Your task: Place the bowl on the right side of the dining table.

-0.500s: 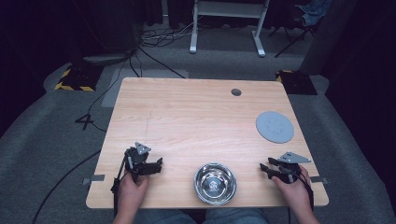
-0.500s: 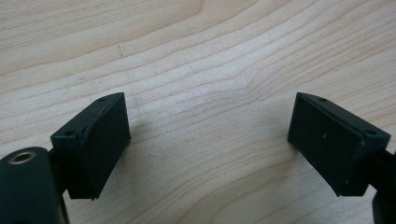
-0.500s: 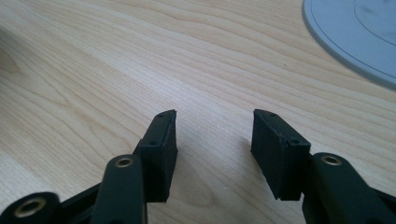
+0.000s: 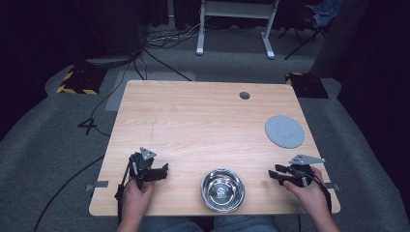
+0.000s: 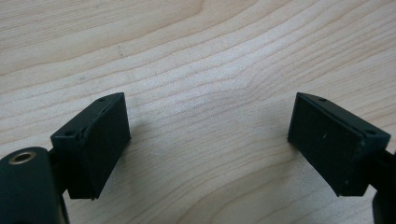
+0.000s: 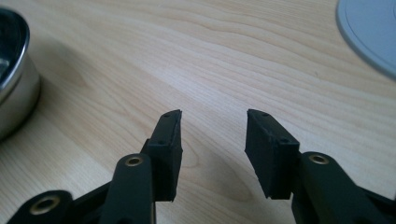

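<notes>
A shiny steel bowl (image 4: 223,189) sits near the front edge of the wooden table (image 4: 203,121), midway between my two hands. My left gripper (image 4: 163,170) rests low over the wood to the bowl's left, its jaws wide apart with bare table between them (image 5: 208,123). My right gripper (image 4: 273,175) lies to the bowl's right and points toward it, open, with a narrower gap and nothing held (image 6: 214,128). In the right gripper view the steel bowl (image 6: 14,74) shows at the left edge. A flat grey disc (image 4: 285,131) lies at the table's right side.
A small dark round hole (image 4: 244,95) sits near the table's far edge. The grey disc (image 6: 369,32) shows at the top right of the right gripper view. Beyond the table are a white stand's legs (image 4: 232,29), floor cables and black-and-yellow blocks (image 4: 77,79).
</notes>
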Tool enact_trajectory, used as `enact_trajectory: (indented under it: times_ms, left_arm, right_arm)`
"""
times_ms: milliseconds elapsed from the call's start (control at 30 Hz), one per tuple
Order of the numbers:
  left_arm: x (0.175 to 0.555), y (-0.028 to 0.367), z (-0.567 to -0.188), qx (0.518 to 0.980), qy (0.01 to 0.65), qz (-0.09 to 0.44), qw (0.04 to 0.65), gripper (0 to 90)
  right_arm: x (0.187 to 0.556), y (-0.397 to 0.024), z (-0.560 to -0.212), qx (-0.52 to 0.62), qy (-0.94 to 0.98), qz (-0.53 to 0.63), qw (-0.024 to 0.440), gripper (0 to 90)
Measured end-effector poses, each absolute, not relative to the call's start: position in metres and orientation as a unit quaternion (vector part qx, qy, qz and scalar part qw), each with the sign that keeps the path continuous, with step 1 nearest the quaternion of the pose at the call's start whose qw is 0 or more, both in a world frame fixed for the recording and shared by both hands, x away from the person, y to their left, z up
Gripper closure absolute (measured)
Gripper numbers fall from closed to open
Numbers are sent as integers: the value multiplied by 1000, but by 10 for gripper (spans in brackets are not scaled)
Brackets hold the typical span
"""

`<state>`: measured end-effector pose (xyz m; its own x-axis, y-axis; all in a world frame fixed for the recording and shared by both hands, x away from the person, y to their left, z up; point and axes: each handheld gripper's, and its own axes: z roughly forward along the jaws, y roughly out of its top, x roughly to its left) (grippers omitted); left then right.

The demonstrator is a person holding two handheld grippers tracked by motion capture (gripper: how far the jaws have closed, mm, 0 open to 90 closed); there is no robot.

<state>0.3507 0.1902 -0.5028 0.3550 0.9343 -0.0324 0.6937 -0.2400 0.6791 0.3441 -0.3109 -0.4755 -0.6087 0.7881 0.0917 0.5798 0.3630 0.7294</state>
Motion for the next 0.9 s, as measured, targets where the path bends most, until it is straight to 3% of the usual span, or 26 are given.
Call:
enact_trajectory:
  times_ms: [467,900]
  left_arm:
    - [351,190,-503,763,534,195,309,129]
    - [351,190,-503,763,534,195,309,129]
  right_arm:
    - [347,-265,-449,363,829,406,129,535]
    - [351,-215,-445,321,844,422,82,504]
